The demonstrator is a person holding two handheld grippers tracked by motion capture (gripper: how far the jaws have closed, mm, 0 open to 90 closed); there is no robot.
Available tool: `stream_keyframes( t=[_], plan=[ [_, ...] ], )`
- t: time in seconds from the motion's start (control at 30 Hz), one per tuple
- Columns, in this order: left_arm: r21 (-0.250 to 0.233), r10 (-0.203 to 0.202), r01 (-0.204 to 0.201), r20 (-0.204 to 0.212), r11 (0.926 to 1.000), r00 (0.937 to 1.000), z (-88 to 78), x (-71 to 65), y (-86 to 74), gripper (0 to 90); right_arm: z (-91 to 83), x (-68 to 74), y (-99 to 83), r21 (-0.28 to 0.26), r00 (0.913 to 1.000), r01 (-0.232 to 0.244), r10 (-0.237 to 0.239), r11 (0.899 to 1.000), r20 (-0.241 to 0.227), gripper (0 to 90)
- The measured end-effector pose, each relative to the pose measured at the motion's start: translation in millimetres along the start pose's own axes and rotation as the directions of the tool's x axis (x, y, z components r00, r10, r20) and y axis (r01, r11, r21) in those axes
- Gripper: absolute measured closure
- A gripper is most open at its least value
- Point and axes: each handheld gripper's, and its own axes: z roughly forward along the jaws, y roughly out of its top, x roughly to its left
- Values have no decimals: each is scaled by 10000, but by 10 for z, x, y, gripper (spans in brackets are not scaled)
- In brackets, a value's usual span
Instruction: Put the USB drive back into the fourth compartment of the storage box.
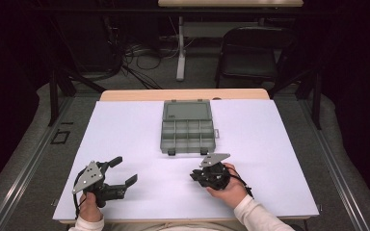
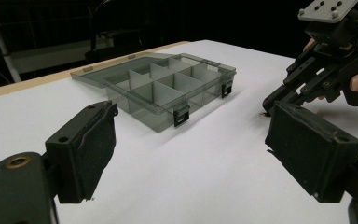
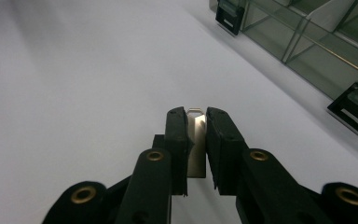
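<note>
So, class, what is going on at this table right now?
A person sits at a white table with a gripper in each hand. The right gripper is shut on a small flat silver metal piece, held just short of an open grey compartment box. The box's compartments look empty. The left gripper hangs open over the table, holding nothing.

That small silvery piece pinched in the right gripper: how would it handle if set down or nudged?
The silvery metal piece looks flat and rigid, so probably stiff and light. Its smooth, shiny face suggests it may slip between the right gripper's pads. Being thin, it would likely lie flat on the white table and slide rather than roll.
</note>
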Motion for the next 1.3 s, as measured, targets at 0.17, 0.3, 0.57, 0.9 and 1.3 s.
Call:
stream_keyframes(
  t=[0.17, 0.3, 0.57, 0.9, 1.3],
  plan=[
    [-11, -13, 13, 3, 10000, 10000, 2, 2, -2, 155, -21, -18, 8, -181, 10000, -30, 31, 9998, 42, 793],
    [-2, -6, 6, -16, 10000, 10000, 0, 1, -1, 155, -55, -37, 23, -351, 9999, -87, 91, 9993, 112, 794],
    [14, -32, 32, -64, 10000, 10000, 6, 2, -5, 155, -107, -63, 65, -509, 9998, -101, 109, 9987, 150, 793],
    [56, -40, 41, -92, 10000, 9999, 17, -1, -11, 155, -168, -134, 141, -746, 9996, -237, 250, 9969, 165, 793],
    [64, -77, 77, -126, 9999, 9999, 14, 2, -13, 155, -228, -226, 257, -975, 9993, -258, 282, 9949, 237, 793]
  ],
)
